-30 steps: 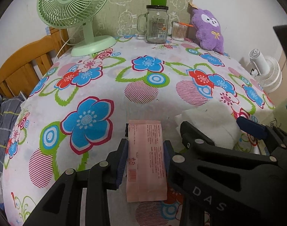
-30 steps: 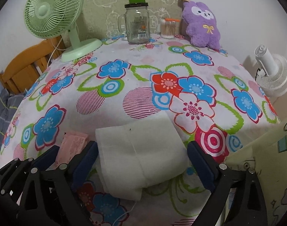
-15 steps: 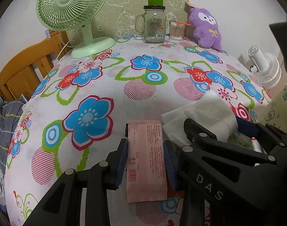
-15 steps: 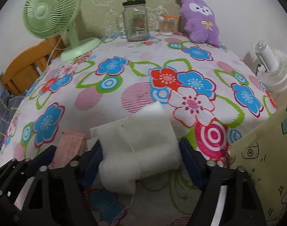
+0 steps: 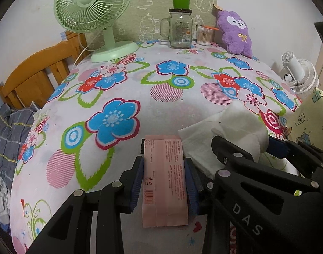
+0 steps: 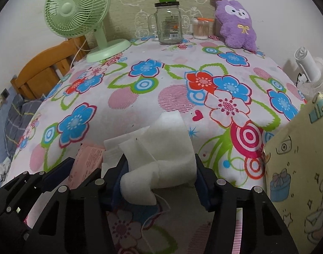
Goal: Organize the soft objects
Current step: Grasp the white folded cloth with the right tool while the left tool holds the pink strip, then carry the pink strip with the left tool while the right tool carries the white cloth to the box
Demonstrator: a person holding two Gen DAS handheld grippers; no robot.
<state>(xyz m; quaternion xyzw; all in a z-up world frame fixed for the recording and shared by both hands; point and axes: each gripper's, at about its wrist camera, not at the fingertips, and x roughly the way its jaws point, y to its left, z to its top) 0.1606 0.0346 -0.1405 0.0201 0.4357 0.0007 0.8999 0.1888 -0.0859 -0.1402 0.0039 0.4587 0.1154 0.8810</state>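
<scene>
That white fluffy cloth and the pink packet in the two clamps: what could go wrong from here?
1. The right gripper, whose jaws have just been closing, bunches the white cloth. A loose flap sticks out at the left, so it may unfold or slip.
2. The left gripper pinches the pink packet by its sides only; it might bend or slide out.
3. The grippers sit close together, cloth overlapping beside the packet, so one could snag the other.

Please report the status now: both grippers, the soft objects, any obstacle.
Left gripper shut on pink packet. Right gripper just closed, squeezing white cloth. Yellow cartoon-print bag close at right.
</scene>
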